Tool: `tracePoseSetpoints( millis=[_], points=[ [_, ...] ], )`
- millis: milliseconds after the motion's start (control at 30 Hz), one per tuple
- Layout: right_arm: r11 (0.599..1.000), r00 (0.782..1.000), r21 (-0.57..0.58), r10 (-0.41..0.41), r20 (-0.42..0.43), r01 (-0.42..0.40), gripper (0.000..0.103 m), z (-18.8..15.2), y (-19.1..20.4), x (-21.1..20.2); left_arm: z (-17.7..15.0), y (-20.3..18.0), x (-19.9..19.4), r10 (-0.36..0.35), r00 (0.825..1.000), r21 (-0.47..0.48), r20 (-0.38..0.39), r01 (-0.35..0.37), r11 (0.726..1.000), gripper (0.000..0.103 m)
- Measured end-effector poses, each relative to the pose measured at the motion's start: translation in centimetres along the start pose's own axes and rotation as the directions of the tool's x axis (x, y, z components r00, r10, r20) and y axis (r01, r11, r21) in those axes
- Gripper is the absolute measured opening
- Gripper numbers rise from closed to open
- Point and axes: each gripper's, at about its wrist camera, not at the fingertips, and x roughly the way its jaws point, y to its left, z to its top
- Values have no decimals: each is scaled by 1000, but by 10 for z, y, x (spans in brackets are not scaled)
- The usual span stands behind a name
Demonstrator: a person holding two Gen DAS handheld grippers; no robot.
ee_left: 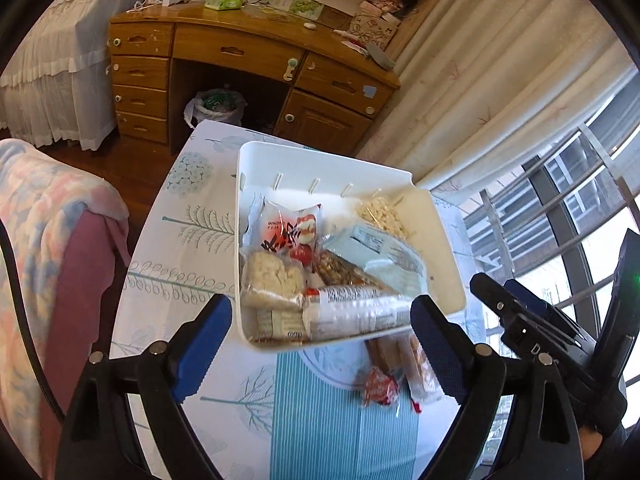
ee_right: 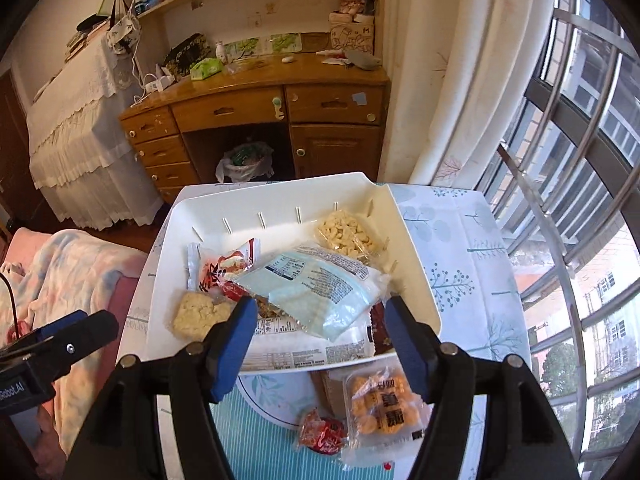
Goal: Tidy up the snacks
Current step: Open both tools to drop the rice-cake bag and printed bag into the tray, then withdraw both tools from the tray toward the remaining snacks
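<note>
A white plastic bin (ee_left: 444, 240) (ee_right: 416, 264) sits on the small table and holds several wrapped snacks, among them a pale blue packet (ee_left: 384, 252) (ee_right: 320, 292) and a rice cracker block (ee_left: 270, 276) (ee_right: 196, 312). On the table in front of the bin lie an orange cookie pack (ee_right: 380, 404), a red wrapped candy (ee_left: 378, 390) (ee_right: 320, 434) and a brown pack (ee_left: 386, 354). My left gripper (ee_left: 320, 344) is open and empty above the bin's near edge. My right gripper (ee_right: 320, 344) is open and empty over the bin's near edge; it also shows in the left wrist view (ee_left: 532, 320).
The table (ee_left: 192, 248) (ee_right: 460, 280) has a leaf-print cloth. A blanket-covered seat (ee_left: 48, 240) stands to the left. A wooden desk (ee_left: 240, 52) with a bagged bin (ee_left: 216, 106) under it stands beyond. Curtain and barred window (ee_right: 560, 160) are at the right.
</note>
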Motion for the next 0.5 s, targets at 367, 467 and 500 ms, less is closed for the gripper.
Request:
tracePoseSetpoints(
  millis=[367,467,500],
  points=[
    [995,1000,98,4,-5,-3,67,-46,2,-22,-26,-3,-32,-22,1000,109,-11,23,994,90],
    [992,1000,124,5,-11,-3,67,-56,-1,-26,-33,-8,-35,-21,999,135,-32,26,991,90],
    [991,1000,134,5,-7,-4,67,-60,-3,-28,-36,-11,-35,-22,999,143,-38,27,989,90]
  ],
)
